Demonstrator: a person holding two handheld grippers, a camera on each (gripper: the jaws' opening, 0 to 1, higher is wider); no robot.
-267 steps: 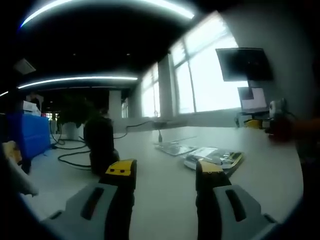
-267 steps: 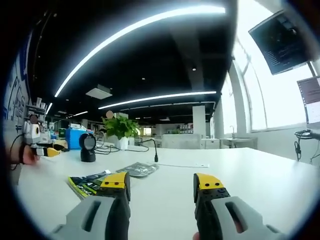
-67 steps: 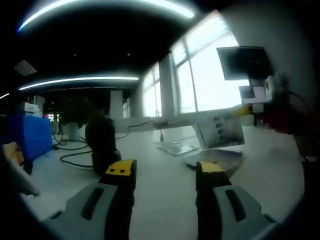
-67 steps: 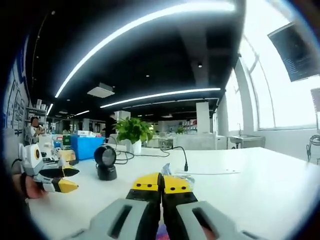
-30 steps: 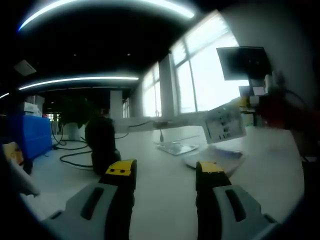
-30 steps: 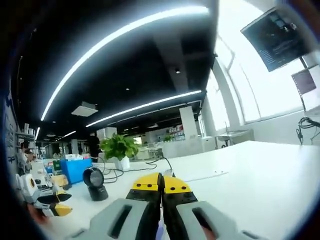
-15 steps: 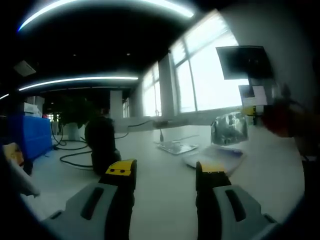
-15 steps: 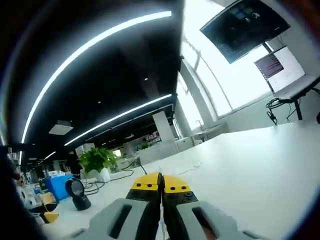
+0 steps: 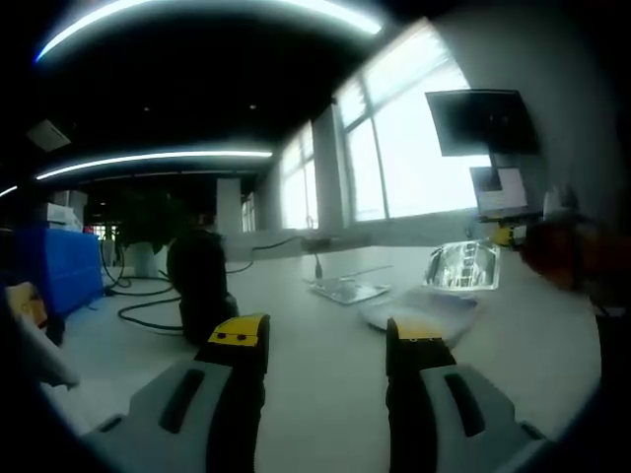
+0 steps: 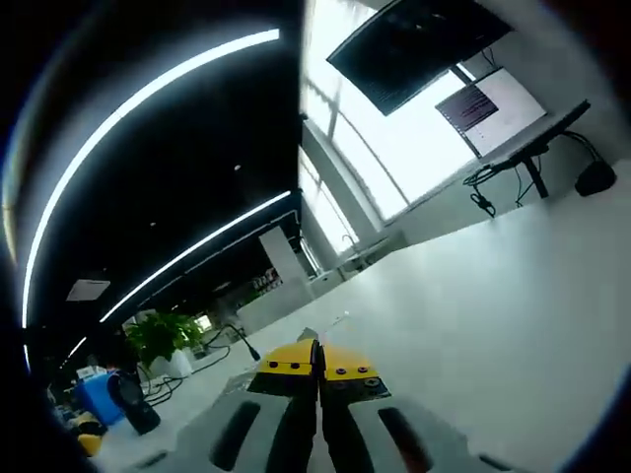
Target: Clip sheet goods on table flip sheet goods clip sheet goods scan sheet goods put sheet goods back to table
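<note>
Above the far right part of the white worktop (image 9: 325,345), a thin, glossy, clear-wrapped sheet pack (image 9: 463,266) hangs almost flat, pinched at its right edge by the right tool (image 9: 513,235), seen in the left gripper view with a hand behind it. Under it, on the worktop, lies a second flat packet (image 9: 419,310), and beyond that a flat silvery sheet (image 9: 345,290). In the right gripper view the right tool (image 10: 317,370) has its yellow-tipped jaws pressed together, with a sliver of the pack peeping out past the tips. The left tool (image 9: 325,340) is released, jaws well apart over bare worktop, nothing between them. A black dome-headed scanner (image 9: 202,286) stands upright towards the left side of the worktop, with cables trailing behind it.

The pack looks light and limp, its film shiny and probably slippery, so it may sag or slide from a shallow pinch. A deeper hold on the sealed border, away from a corner, would likely keep it steady and its printed face unhidden for the scanner.
</note>
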